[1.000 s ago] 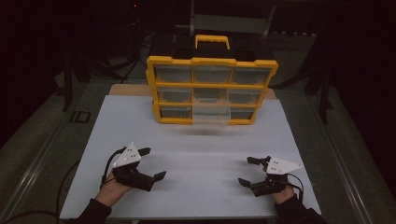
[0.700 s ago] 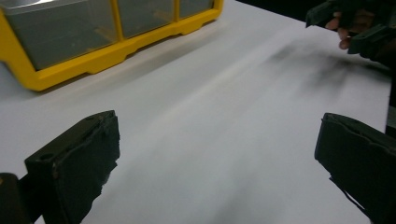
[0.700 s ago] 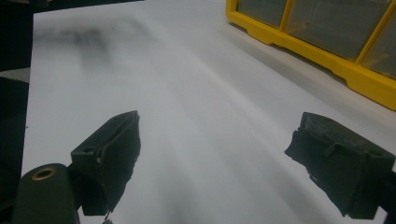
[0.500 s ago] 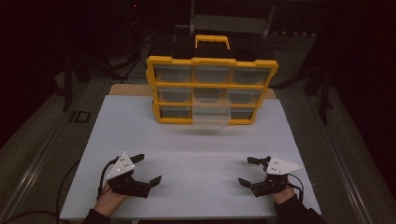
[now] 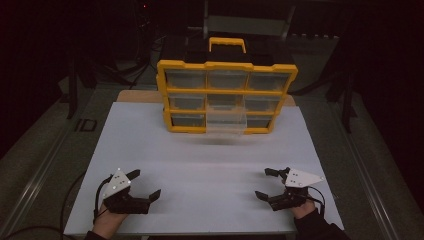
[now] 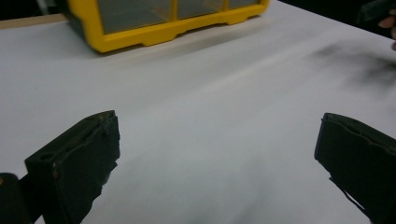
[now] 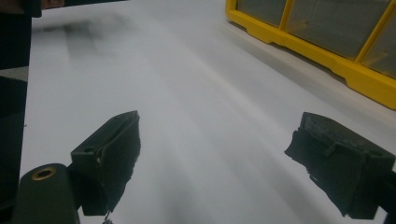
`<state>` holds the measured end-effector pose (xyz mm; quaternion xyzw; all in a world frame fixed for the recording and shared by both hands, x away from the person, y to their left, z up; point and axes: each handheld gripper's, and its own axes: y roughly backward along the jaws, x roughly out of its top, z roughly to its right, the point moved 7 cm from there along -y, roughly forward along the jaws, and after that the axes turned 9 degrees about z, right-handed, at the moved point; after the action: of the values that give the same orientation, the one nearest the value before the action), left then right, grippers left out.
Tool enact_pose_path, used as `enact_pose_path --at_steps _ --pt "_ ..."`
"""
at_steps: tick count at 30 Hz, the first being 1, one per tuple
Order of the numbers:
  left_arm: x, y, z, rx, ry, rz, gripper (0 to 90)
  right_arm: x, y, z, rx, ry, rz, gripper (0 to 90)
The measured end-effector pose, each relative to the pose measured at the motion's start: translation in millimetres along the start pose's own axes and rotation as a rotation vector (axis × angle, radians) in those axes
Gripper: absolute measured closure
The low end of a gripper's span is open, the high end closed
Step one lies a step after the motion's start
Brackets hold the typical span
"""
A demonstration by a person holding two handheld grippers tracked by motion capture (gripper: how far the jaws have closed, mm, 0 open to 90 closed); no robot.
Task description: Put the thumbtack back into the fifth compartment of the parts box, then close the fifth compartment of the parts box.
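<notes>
A yellow organizer (image 5: 227, 95) with clear drawers and a yellow handle stands at the back middle of the white table sheet (image 5: 210, 165). Its bottom middle drawer (image 5: 226, 125) sticks out toward me. My left gripper (image 5: 145, 184) rests open near the front left edge, held by a hand, with nothing between its jaws. At the front right, my right gripper (image 5: 265, 183) is open too and holds nothing. The left gripper view has the left gripper (image 6: 215, 158) spread wide over bare sheet, the organizer (image 6: 154, 23) beyond. The right gripper view has the right gripper (image 7: 219, 158) spread wide, the organizer (image 7: 327, 42) at upper right.
The sheet lies on a table with metal rails along both sides and dark surroundings. A wooden strip (image 5: 140, 96) borders the sheet's far edge beside the organizer. A cable (image 5: 75, 200) trails off the left gripper over the table's front left corner.
My left gripper has drawn back toward the front edge and a little to the left, still open. The right gripper has stayed where it was.
</notes>
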<state>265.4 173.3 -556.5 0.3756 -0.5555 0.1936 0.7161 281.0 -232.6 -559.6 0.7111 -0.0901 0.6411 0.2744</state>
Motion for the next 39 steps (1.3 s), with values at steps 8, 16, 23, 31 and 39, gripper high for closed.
enact_pose_path --at_steps 8,16,23,31,39 --pt "-8.2 2.3 -14.2 0.073 -0.012 0.008 0.0 -1.7 -0.8 -0.4 0.001 0.0 -0.002 14.0" --pt "-10.1 -0.3 -12.8 0.075 -0.011 0.014 0.0 -1.2 -0.6 -0.3 -0.009 -0.004 0.008 13.6" --pt "-10.0 -0.4 -13.4 0.067 0.005 0.022 0.0 -0.9 0.0 0.4 -0.017 0.006 0.005 13.6" --pt "-9.3 -0.9 -11.2 0.05 0.009 0.029 0.0 1.4 1.4 0.4 -0.029 0.013 0.009 13.2" --pt "-8.4 -1.9 -9.8 0.045 0.01 0.034 0.0 4.2 4.0 0.7 -0.027 0.011 0.018 13.3"
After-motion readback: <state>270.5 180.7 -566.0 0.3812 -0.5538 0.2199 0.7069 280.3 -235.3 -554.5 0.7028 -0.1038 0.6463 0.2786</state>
